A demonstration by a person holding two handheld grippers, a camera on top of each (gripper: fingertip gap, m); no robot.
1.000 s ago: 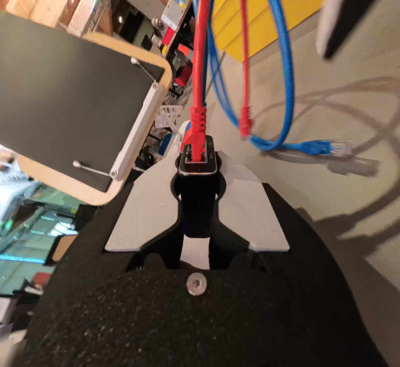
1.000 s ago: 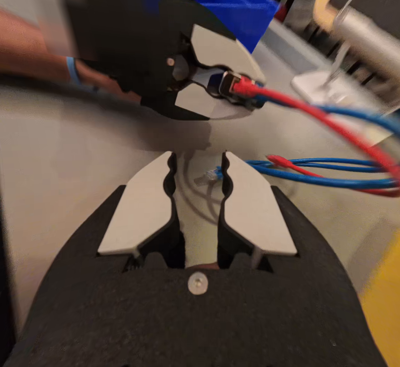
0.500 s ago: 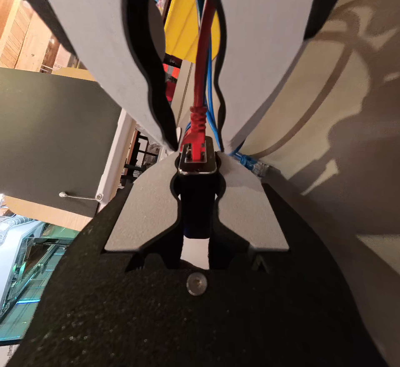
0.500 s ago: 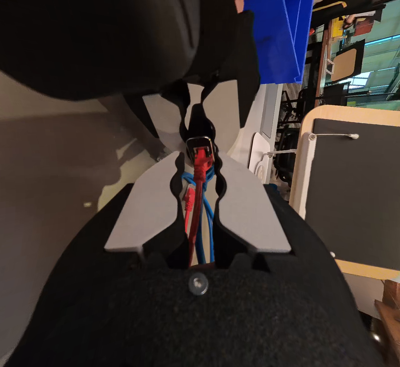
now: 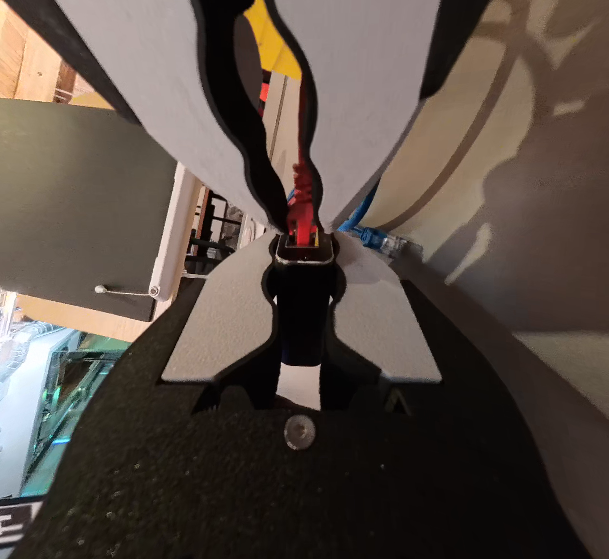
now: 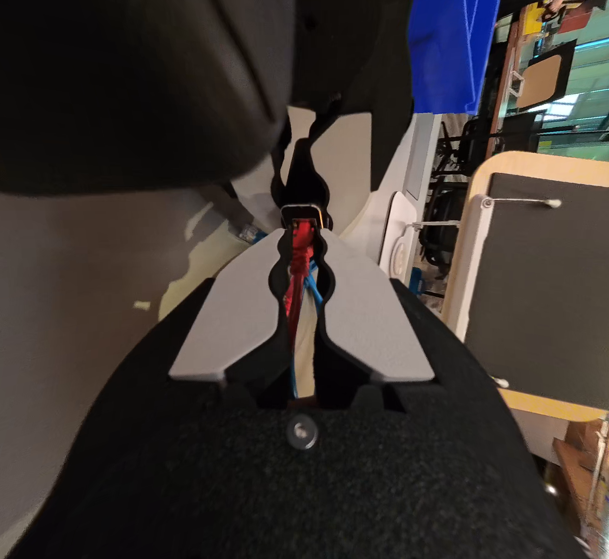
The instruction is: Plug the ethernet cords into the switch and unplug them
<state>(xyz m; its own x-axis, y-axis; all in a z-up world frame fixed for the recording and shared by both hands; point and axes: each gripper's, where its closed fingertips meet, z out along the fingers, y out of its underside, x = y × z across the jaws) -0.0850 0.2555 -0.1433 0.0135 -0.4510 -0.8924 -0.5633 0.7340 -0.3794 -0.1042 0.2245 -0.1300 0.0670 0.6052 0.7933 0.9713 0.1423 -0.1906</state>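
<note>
My left gripper [image 5: 303,259] is shut on a small black switch [image 5: 303,296] and holds it off the table, port end facing away. A red ethernet plug [image 5: 301,213] sits in that port. My right gripper [image 6: 301,240] faces the left one head-on, and its fingertips [image 6: 280,240] press on both sides of the red plug [image 6: 301,235] right at the port of the switch [image 6: 301,213]. The red cord [image 6: 295,296] runs back between the right fingers. A loose blue ethernet plug [image 5: 382,241] lies on the table beside the tips.
A blue cord [image 6: 314,292] runs beside the red one between the right fingers. A dark board with a wooden rim [image 6: 543,279] stands at the side and also shows in the left wrist view [image 5: 82,197]. Behind are a blue bin [image 6: 454,32] and a yellow bin [image 5: 273,39]. A beige table [image 5: 543,279] lies below. The tips of both grippers are at nearly the same place.
My right gripper swung up from the table to face the switch, slid over the red cord and closed its fingers onto the red plug. My left gripper kept its hold on the switch.
</note>
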